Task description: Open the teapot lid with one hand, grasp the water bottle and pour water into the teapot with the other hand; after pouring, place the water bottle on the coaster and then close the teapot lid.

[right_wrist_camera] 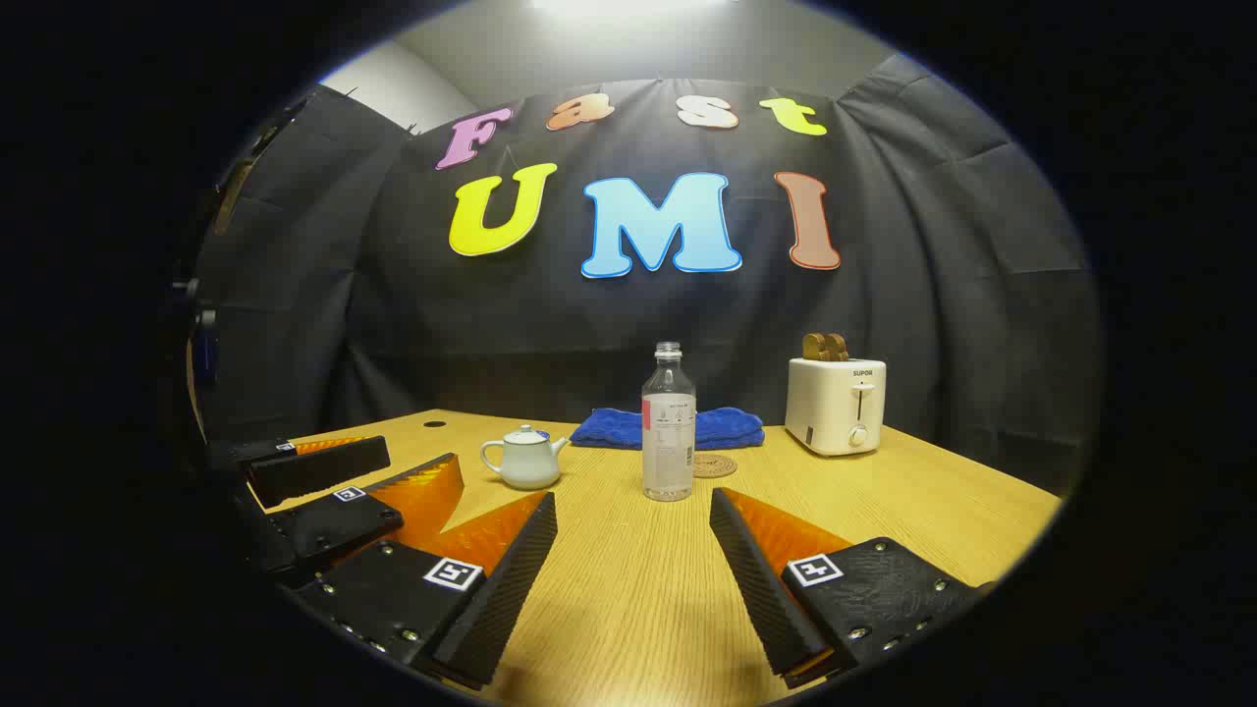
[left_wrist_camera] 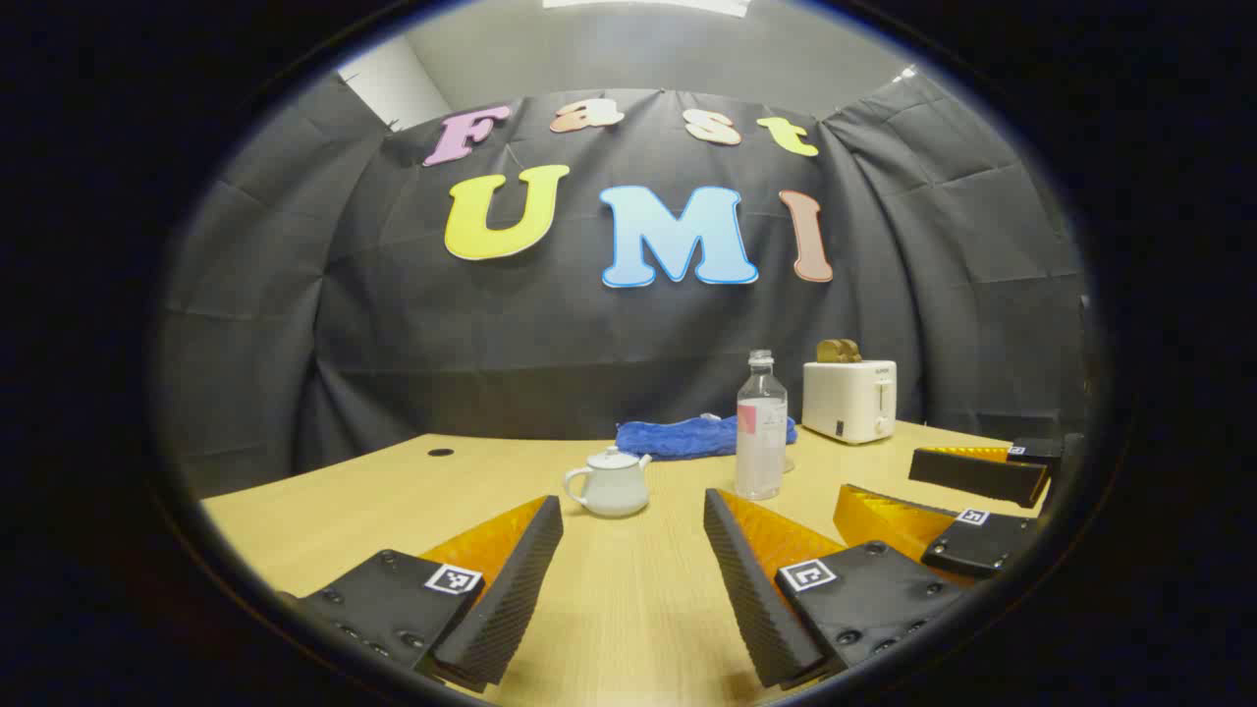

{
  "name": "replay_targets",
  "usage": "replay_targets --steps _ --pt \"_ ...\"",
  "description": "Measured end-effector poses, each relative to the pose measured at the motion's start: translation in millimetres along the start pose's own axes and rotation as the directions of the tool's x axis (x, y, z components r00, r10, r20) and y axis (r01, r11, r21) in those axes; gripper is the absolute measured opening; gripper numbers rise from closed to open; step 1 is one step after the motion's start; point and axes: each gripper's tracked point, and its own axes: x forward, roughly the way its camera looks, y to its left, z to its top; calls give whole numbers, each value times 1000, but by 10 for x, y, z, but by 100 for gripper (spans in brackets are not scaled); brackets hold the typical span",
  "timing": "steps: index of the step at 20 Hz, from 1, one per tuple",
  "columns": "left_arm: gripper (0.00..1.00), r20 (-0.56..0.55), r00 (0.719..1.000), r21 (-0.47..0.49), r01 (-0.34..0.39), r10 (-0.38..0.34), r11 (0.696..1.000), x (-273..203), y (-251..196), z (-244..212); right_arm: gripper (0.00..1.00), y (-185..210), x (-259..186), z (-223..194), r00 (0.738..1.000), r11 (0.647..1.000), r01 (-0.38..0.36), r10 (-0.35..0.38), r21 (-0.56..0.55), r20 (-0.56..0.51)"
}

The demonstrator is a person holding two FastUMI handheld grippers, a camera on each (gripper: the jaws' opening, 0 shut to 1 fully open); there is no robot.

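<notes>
Plainly both tools, left tool (left_wrist_camera: 633,579) and right tool (right_wrist_camera: 633,579), hover spread and empty over the wooden desk (right_wrist_camera: 628,599), the small white ceramic teapot (left_wrist_camera: 609,483) ahead with its fragile knobbed lid, the clear plastic water bottle (right_wrist_camera: 669,424) ahead too, light, slippery, best taken mid-body.

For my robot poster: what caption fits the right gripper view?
Open claw faces a capless water bottle, lidded teapot, coaster and toaster.

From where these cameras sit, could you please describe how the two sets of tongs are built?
Both the left tongs and the right tongs have two wedge-shaped fingers with ribbed inner faces, on flat bolted plates, each bearing a square black-and-white marker.
</notes>
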Motion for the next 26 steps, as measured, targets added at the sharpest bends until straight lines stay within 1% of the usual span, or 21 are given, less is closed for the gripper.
replay_targets --steps 18,20,21,26 --pt "96 1 1000 -2 4 -4 1000 0 0 -6 97 4 -1 -4 1000 1000 0 0 2 -4" --pt "96 1 1000 0 0 0 1000 4 4 -7 97 35 -14 11 1000 1000 -21 21 -2 1" --pt "96 0 1000 2 9 -9 1000 9 -14 -20 97 33 -19 0 1000 1000 -30 30 -1 -1" --pt "96 6 999 -4 32 -32 999 58 -46 -5 97 -7 16 -3 1000 1000 2 -2 16 0"
